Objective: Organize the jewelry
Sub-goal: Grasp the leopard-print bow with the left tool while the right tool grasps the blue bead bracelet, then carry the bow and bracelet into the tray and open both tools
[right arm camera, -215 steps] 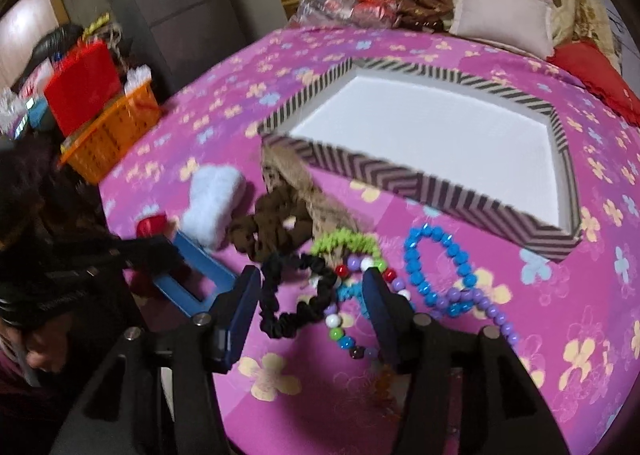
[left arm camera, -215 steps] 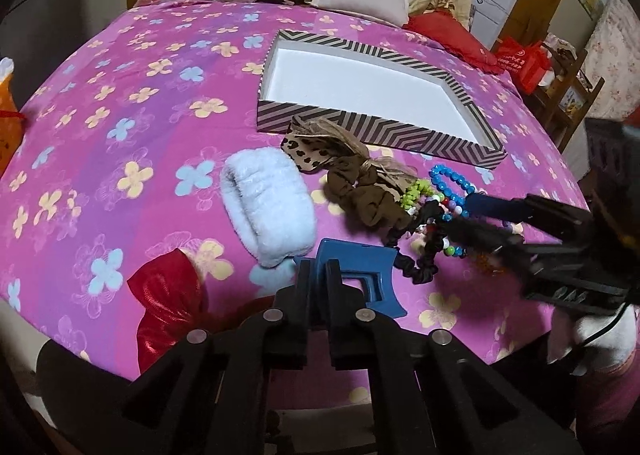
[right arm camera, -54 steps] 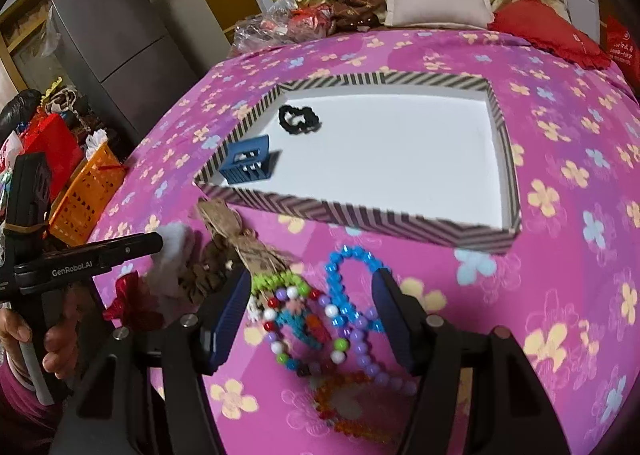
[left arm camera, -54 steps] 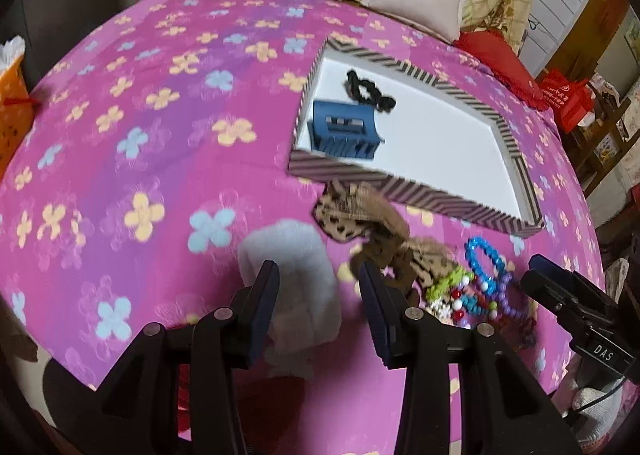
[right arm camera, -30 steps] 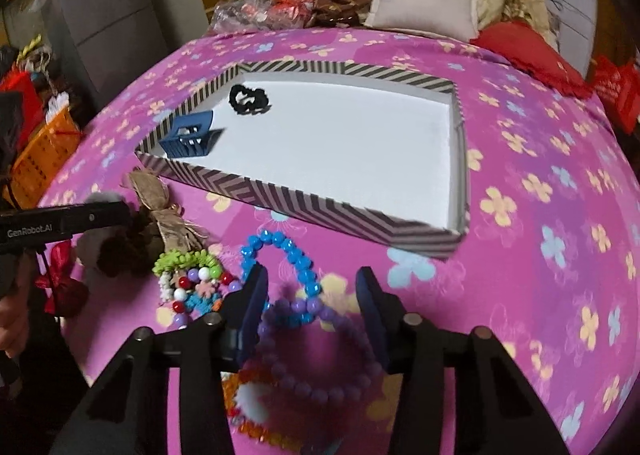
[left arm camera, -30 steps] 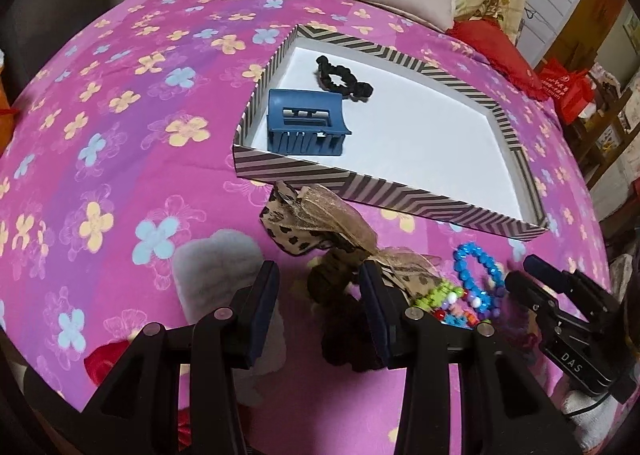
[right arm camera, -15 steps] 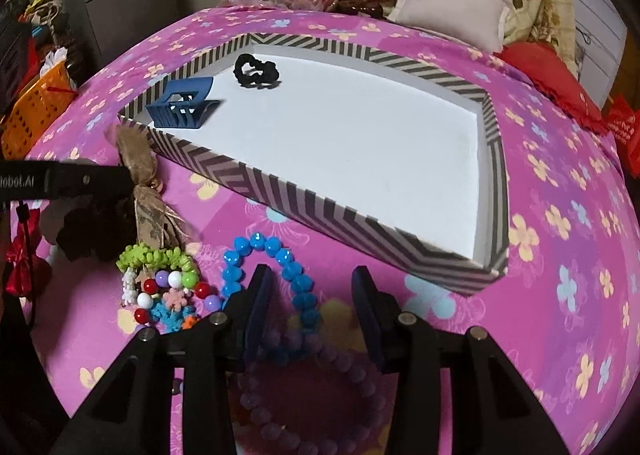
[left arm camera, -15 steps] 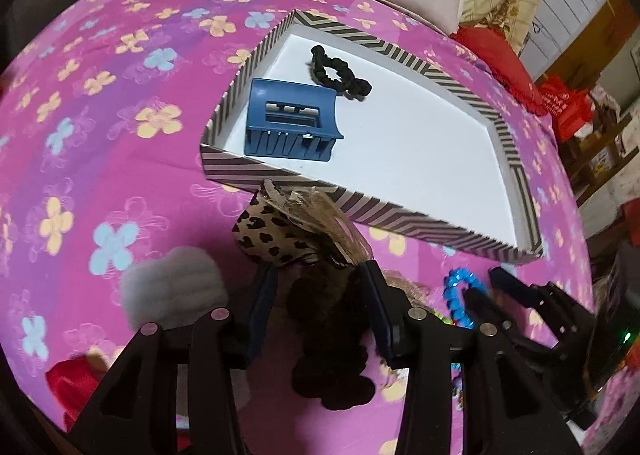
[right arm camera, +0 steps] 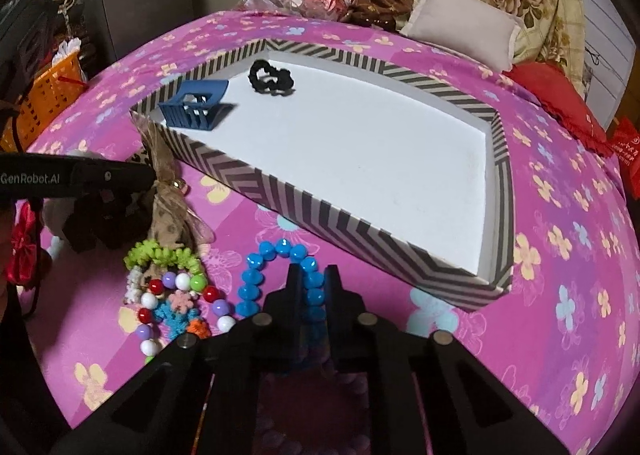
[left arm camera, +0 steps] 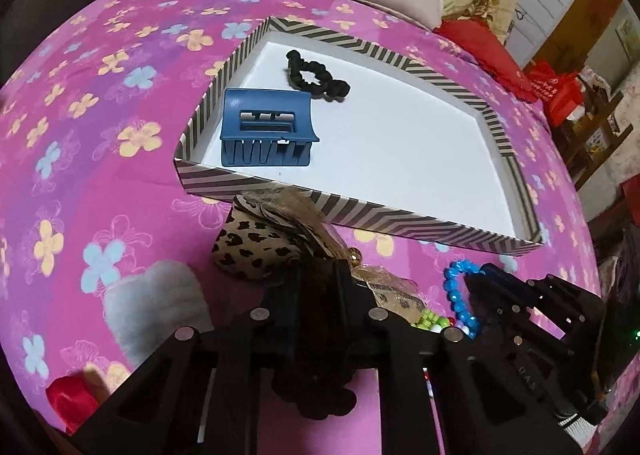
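A: Pink floral bedspread (right arm camera: 560,239) carries a striped tray (right arm camera: 360,211). What sits inside it?

B: Blue claw clip (left arm camera: 264,133) near the tray's left corner, black scrunchie (left arm camera: 316,75) just beyond it. White floor of the tray otherwise bare.

A: Left gripper (left arm camera: 316,283)?

B: Fingers drawn together, clamped on the brown scrunchie (left arm camera: 312,335), in front of the tray's near wall. Leopard-print bow (left arm camera: 256,247) lies beside it.

A: Right gripper (right arm camera: 310,279)?

B: Fingers pinched on the blue bead bracelet (right arm camera: 256,279), which lies on the bedspread, outside the tray's near wall.

A: Other loose items?

B: Green scrunchie (right arm camera: 160,253) and multicolour bead bracelet (right arm camera: 180,303) left of the blue beads. Grey fuzzy band (left arm camera: 156,303) and red bow (left arm camera: 70,401) nearer the bed edge.
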The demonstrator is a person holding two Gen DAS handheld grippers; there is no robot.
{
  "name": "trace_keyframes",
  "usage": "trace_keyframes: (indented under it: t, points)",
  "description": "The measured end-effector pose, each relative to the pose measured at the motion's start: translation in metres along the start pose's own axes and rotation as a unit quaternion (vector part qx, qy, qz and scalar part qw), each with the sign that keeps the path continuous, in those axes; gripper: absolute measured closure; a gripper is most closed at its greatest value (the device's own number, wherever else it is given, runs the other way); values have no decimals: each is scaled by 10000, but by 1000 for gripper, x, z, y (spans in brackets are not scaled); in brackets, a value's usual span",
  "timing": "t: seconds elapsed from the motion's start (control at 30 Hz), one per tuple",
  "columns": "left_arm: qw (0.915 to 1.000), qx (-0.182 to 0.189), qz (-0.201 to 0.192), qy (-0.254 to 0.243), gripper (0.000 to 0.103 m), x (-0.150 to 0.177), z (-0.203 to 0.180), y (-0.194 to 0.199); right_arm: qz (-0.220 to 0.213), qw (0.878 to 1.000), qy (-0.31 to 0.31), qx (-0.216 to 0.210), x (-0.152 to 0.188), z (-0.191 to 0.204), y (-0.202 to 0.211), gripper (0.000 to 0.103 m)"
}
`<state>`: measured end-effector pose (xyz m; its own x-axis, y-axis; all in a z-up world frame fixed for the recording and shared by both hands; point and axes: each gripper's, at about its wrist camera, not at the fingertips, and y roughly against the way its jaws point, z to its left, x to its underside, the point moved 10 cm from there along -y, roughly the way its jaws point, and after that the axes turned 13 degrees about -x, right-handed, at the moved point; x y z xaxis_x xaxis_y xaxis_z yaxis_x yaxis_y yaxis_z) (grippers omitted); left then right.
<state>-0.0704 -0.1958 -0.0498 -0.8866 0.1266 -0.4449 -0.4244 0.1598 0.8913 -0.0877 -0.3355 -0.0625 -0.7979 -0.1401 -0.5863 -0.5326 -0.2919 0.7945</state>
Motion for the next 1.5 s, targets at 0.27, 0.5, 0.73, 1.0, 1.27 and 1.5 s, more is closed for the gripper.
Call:
trace_keyframes:
  t: [0.27, 0.5, 0.73, 1.0, 1.27, 1.5]
  points:
    - [9993, 208, -306, 33, 87, -9, 3, 36, -443, 9990, 37, -77, -19, 12, 39, 92]
    - [9978, 333, -562, 93, 87, -23, 8, 67, -724, 9973, 65, -85, -39, 14, 65, 92]
    - [9969, 318, -702, 156, 87, -34, 11, 78, -877, 9960, 139, -65, -58, 17, 78, 92]
    - [9960, 385, -758, 268, 87, -60, 4, 77, -908, 9956, 225, -30, -82, 14, 76, 92]
    - [9963, 475, -568, 443, 87, -102, -4, 47, -795, 9967, 93, -121, -105, -6, 53, 92]
    - [9966, 326, -606, 456, 87, -141, -10, 20, -640, 9975, 11, -291, -135, -21, 16, 92]
